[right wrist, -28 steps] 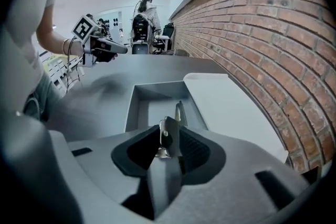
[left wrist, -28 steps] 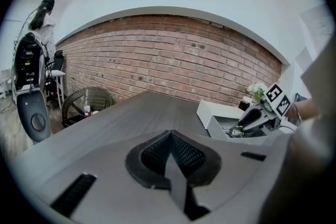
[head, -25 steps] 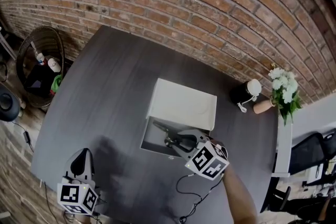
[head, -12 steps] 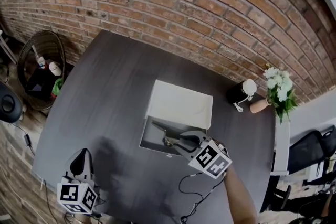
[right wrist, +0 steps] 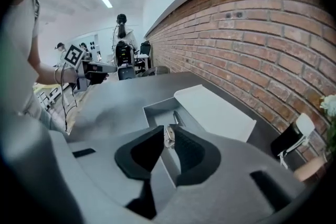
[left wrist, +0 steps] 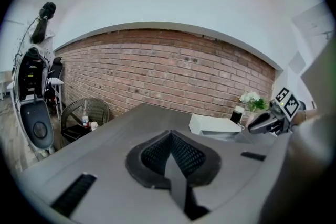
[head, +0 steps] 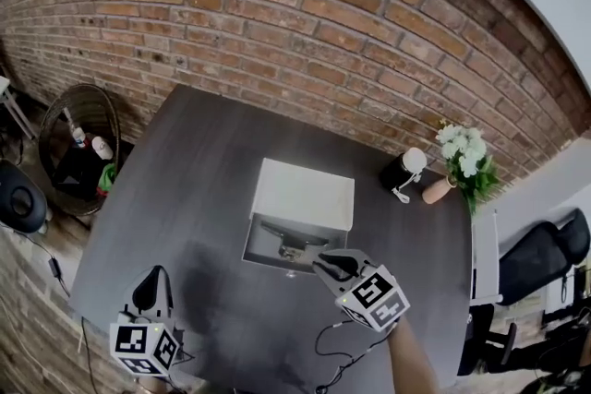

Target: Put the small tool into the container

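Observation:
A white container (head: 255, 246) stands mid-table, its flat lid (head: 305, 192) folded back toward the wall. The small metal tool (head: 288, 242) lies inside the tray. My right gripper (head: 325, 266) hovers just off the tray's front right corner. Its jaws are closing with nothing between them. In the right gripper view the tool (right wrist: 170, 135) shows beyond the narrow gap of my right gripper (right wrist: 167, 132), down in the container (right wrist: 155, 108). My left gripper (head: 155, 277) sits at the table's front left, shut and empty, and its own view shows the container (left wrist: 212, 124) far off.
A wire basket (head: 81, 143) with bottles stands on the floor left of the table. A black-and-white cup-like object (head: 403, 169) and a vase of white flowers (head: 460, 158) sit at the back right. A cable (head: 340, 348) trails from the right gripper. A brick wall runs behind.
My right gripper has pulled back out of the container toward the front right, leaving the tool in the tray, and its jaws have narrowed. The left gripper has stayed put.

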The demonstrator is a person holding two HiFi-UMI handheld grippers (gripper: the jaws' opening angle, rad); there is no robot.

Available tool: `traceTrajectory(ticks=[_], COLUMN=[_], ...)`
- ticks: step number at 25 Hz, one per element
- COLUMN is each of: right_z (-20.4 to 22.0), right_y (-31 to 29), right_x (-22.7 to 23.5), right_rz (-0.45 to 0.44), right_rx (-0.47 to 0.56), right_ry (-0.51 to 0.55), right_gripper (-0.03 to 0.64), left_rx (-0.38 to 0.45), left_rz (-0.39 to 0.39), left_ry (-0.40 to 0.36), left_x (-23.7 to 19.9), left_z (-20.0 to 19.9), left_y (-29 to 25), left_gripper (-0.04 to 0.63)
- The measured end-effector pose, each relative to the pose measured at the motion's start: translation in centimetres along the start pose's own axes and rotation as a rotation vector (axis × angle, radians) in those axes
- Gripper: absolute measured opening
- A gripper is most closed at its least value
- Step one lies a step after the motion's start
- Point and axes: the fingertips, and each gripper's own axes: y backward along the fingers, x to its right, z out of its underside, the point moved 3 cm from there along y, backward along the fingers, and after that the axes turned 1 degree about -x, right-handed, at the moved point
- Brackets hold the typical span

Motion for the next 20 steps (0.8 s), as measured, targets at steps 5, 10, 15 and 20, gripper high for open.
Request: traceTrajectory(ticks=[5,10,15,20], right_z=[-1.4,-2.8,-3.9,-3.3], right_y=[4.8,10.5,15.3,20.0], right_x=[-0.9,-2.3,-3.4,-3.3], right_rz=[0.098,0.228,0.348,0.522], right_rx=[0.129,0.268,0.421,0.533], right_ry=[-0.099,-0.2,-0.337,-0.472], right_gripper=[0.057,0.019,0.014,0.006], left_rx=[0.045,0.087,0.095,0.144], left_rz=[0.046,0.123,0.218,0.285], left_ry=[-0.024,-0.036,-0.046,-0.087], left_x=[2.2,4.8,8.0,11.0], left_z=[-3.6,-5.9,-8.1,-11.4], left_y=[1.3,2.5,2.6,2.4], left_gripper=[0.003,0.003,0.003,0.003])
